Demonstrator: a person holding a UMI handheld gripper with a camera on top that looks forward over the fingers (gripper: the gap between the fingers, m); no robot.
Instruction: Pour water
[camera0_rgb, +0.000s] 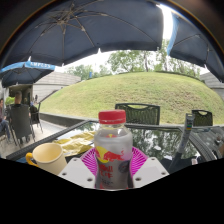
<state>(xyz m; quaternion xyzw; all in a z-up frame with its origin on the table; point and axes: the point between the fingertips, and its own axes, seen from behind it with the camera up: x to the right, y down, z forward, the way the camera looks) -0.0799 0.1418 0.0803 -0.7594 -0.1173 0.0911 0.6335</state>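
A clear plastic bottle (113, 152) with a red cap and a red-and-white label stands upright between my fingers. My gripper (113, 163) is shut on the bottle, with the magenta pads (90, 160) pressed against both of its sides. A yellow cup (48, 157) sits on the glass table (170, 145) to the left of my fingers, a little ahead of them.
A yellow cloth or bag (75, 145) lies on the table beyond the cup. Dark garden chairs (137, 113) stand at the table's far side. A dark bottle (188, 125) stands at the right. A large umbrella (100, 30) spans overhead; a grassy slope lies behind.
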